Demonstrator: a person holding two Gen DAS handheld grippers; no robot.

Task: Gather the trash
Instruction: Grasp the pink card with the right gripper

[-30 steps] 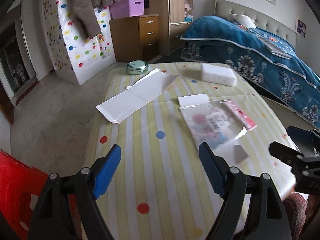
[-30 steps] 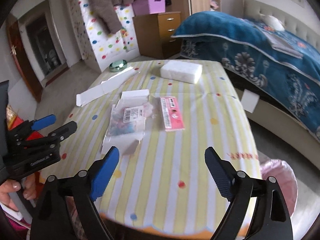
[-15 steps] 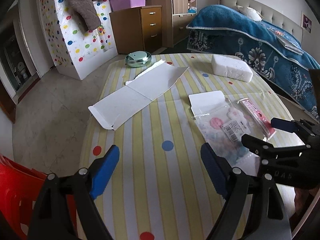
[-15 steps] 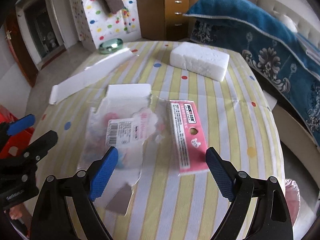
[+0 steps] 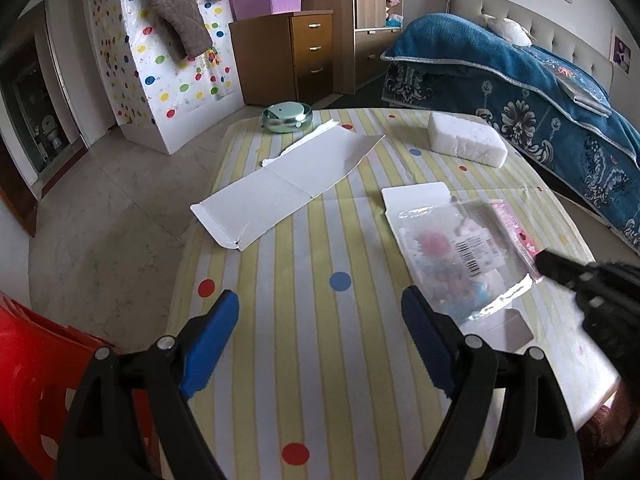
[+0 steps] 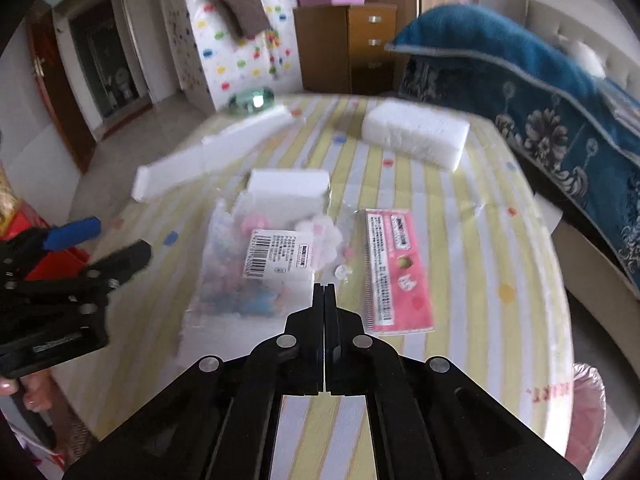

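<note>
- Left wrist view, far left: a glossy red plastic chair (image 5: 36, 360) sits at the frame's lower left edge, beside the desk (image 5: 320, 380), which is covered by a smooth cloth of yellow and white stripes with coloured dots.
- Lower centre: the left tool (image 5: 318, 304) hovers over bare cloth with its blue ribbed pads spread wide and nothing between them. It looks to be kept free for the next piece.
- Upper centre: a flattened white cardboard box (image 5: 288, 184) lies long and creased, its stiff flaps open. Behind it stands a round, shiny green tin (image 5: 287, 117).
- Right of centre: a crinkly clear plastic packet (image 5: 452, 256) with a barcode label lies flat over a small white card, likely the trash being taken first.
- Upper right: a chunky white foam block (image 5: 466, 142), rough and rectangular, rests near the desk's far edge, in front of a bed (image 5: 540, 92) under a blue patterned cover.
- Right wrist view, centre: the right tool (image 6: 324, 286) has its jaws pressed fully together, tips at the packet's near edge. Whether thin film is pinched there cannot be told.
- Just right of it: a pink printed header card (image 6: 396, 268) lies flat.
- Lower right corner: a bin with a pink liner (image 6: 586, 412) stands on the floor beside the desk, probably where the trash is meant to go.
</note>
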